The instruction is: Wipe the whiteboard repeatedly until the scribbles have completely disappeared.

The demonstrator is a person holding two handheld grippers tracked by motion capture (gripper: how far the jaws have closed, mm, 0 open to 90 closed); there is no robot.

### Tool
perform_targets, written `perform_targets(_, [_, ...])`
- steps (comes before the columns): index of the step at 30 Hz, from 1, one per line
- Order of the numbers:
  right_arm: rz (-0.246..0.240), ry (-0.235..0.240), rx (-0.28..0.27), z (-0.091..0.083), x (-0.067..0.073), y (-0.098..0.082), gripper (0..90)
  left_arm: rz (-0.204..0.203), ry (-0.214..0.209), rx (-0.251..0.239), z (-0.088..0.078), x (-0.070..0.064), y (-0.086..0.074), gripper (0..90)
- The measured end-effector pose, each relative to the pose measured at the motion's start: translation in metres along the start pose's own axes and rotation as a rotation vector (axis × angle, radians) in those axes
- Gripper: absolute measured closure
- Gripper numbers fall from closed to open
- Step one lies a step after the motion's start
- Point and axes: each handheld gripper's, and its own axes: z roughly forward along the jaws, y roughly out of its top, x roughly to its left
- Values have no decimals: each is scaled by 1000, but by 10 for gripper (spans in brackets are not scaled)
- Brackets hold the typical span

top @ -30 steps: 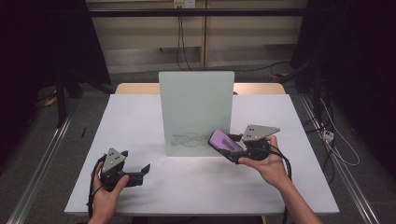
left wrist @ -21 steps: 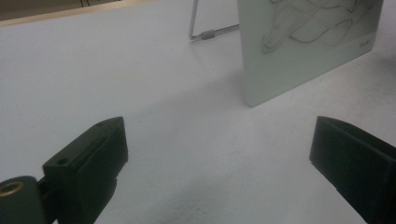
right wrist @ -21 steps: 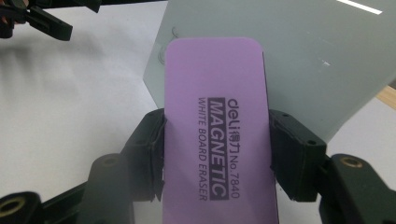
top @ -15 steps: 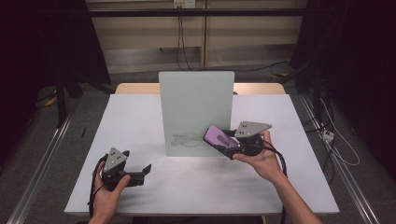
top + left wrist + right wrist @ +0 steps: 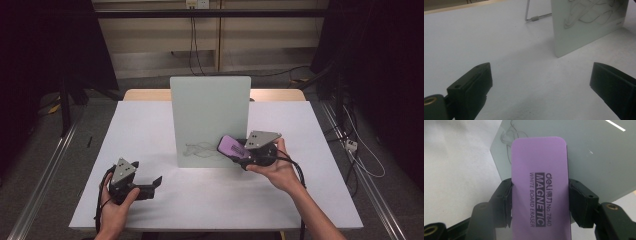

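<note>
A small whiteboard (image 5: 210, 120) stands upright mid-table, with looping pen lines (image 5: 200, 149) low on its face. My right gripper (image 5: 239, 151) is shut on a purple magnetic whiteboard eraser (image 5: 231, 146), held up against the board's lower right area, just right of the drawing. In the right gripper view the eraser (image 5: 540, 190) sits squeezed between both jaws, the board (image 5: 584, 152) close behind it. My left gripper (image 5: 155, 183) rests low at the front left, open, with nothing between its jaws; its own view shows the board's lower corner (image 5: 584, 32) ahead.
The white table (image 5: 150, 130) stretches around the board. A wire stand leg (image 5: 536, 18) props the board from behind. Cables hang at the back wall, and a dark floor with rails lies at both sides.
My right gripper has carried the eraser leftward and a little up, toward the drawn lines on the board. The left gripper has stayed put.
</note>
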Motion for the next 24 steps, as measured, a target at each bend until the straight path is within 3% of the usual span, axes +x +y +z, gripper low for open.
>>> perform_targets(9, [7, -24, -29, -2, 0, 1, 416, -5, 5, -2, -2, 2, -1, 43])
perform_targets(15, [-10, -36, -17, -1, 2, 2, 417, 2, 3, 0, -1, 0, 0, 43])
perform_targets(24, [7, -4, -5, 10, 9, -2, 417, 2, 1, 1, -1, 0, 0, 43])
